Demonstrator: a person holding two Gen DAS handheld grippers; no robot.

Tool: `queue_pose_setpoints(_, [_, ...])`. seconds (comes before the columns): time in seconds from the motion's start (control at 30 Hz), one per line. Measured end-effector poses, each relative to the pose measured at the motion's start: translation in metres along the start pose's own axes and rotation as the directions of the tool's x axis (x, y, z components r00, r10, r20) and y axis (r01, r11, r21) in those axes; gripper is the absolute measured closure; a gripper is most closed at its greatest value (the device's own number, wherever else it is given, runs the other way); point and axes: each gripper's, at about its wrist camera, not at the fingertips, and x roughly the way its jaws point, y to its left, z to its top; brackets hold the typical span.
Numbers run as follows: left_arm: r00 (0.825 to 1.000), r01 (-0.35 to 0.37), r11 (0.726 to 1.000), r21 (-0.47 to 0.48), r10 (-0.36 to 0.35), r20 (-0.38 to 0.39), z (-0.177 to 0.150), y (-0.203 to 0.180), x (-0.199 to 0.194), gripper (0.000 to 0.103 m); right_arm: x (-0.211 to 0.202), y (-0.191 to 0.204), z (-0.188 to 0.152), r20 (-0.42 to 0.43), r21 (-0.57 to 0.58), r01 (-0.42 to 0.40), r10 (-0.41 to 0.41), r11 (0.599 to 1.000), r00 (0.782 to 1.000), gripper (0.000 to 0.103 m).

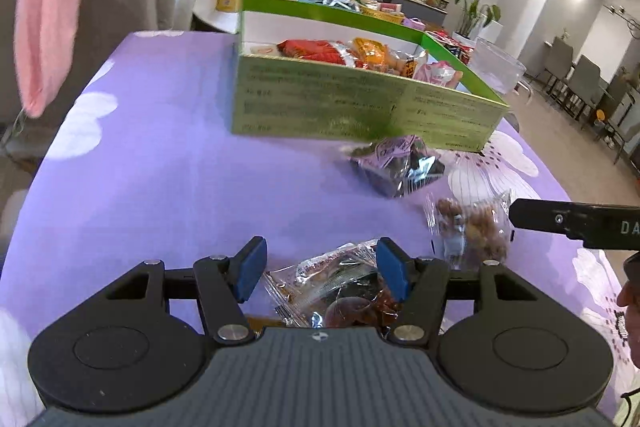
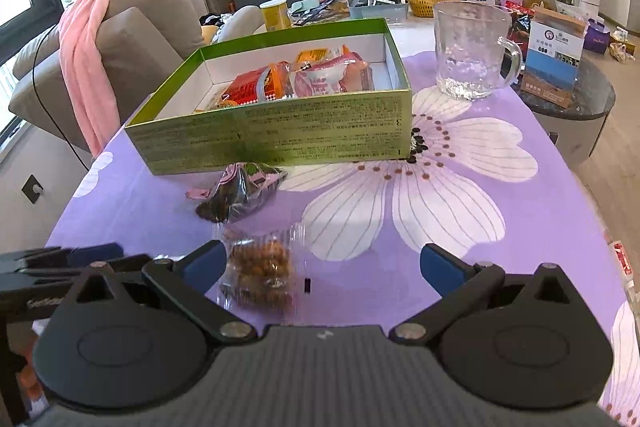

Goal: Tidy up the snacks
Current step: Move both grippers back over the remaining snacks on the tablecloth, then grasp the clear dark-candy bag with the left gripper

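My left gripper (image 1: 322, 267) hangs low over the purple tablecloth with its jaws open. A clear-wrapped snack with dark reddish pieces (image 1: 332, 287) lies on the cloth between its blue pads and is not pinched. My right gripper (image 2: 322, 263) is open too. A clear packet of brown nuts (image 2: 260, 271) lies just inside its left pad. A dark purple packet (image 2: 240, 195) rests against the front wall of the green box (image 2: 280, 131). The box holds red, orange and pink packets. One right gripper finger (image 1: 560, 221) shows beside the nut packet (image 1: 472, 227).
A glass mug (image 2: 468, 55) stands right of the box. A round side table with a carton (image 2: 556, 63) is beyond the table's right edge. On the left is a sofa with a pink cloth (image 2: 84, 59). A yellow can (image 2: 276, 15) stands behind the box.
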Motion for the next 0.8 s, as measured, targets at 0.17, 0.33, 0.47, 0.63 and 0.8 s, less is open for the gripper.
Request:
queue_pose_setpoints(0.17, [1.000,-0.004,1.000,-0.026,0.004,0.012,-0.005,0.006,-0.019,0.046,-0.004,0.000,-0.003,0.001,-0.004,-0.004,0.004,1.000,1.000,0.021])
queue_pose_setpoints(0.33, [1.000,0.007,1.000,-0.002,-0.007,0.013,-0.011,0.008,-0.031,0.046,-0.006,0.001,-0.007,-0.002,-0.003,-0.008,0.008,1.000,1.000,0.021])
queue_pose_setpoints(0.47, [0.999,0.034,0.997,0.072,-0.035,0.010,-0.018,0.000,-0.041,0.046,-0.008,0.003,-0.010,-0.005,-0.009,-0.013,0.013,1.000,1.000,0.021])
queue_pose_setpoints(0.63, [0.998,-0.066,0.971,0.231,0.062,0.021,-0.024,-0.017,-0.033,0.046,-0.010,0.004,-0.011,-0.007,-0.007,-0.011,0.011,1.000,1.000,0.021])
queue_pose_setpoints(0.8, [0.991,-0.137,0.933,0.334,0.129,0.048,-0.021,-0.026,-0.016,0.045,-0.013,0.003,-0.011,-0.005,-0.013,-0.009,0.009,1.000,1.000,0.021])
